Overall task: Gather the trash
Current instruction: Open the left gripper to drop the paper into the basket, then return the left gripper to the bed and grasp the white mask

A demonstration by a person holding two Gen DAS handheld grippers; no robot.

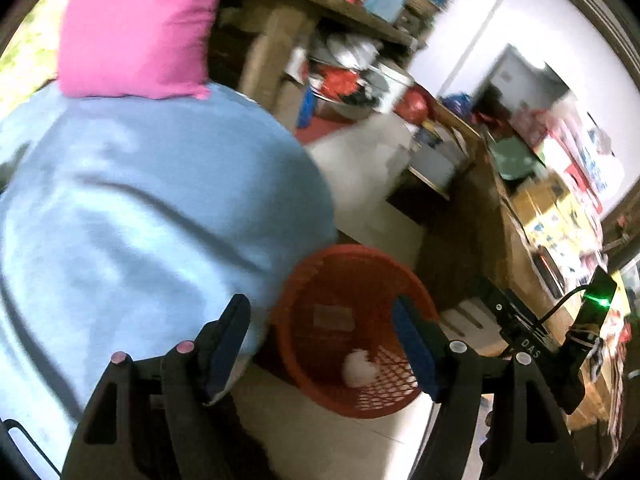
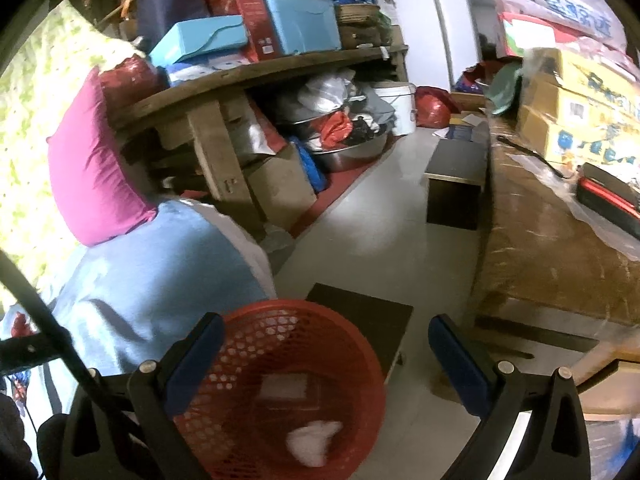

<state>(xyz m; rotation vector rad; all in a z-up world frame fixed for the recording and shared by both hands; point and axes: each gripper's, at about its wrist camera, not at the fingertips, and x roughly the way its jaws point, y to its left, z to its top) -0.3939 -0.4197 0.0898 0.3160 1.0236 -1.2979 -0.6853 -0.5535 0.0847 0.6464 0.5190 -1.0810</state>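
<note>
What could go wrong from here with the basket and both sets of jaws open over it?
1. The red basket stands on the floor tight between the blue cushion and a low black stool; a low pass by either gripper might knock it over.
2. The white wad lies loose inside, so a tip would probably spill it.
3. The left wrist view is blurred, so aiming the left gripper looks unreliable.
</note>
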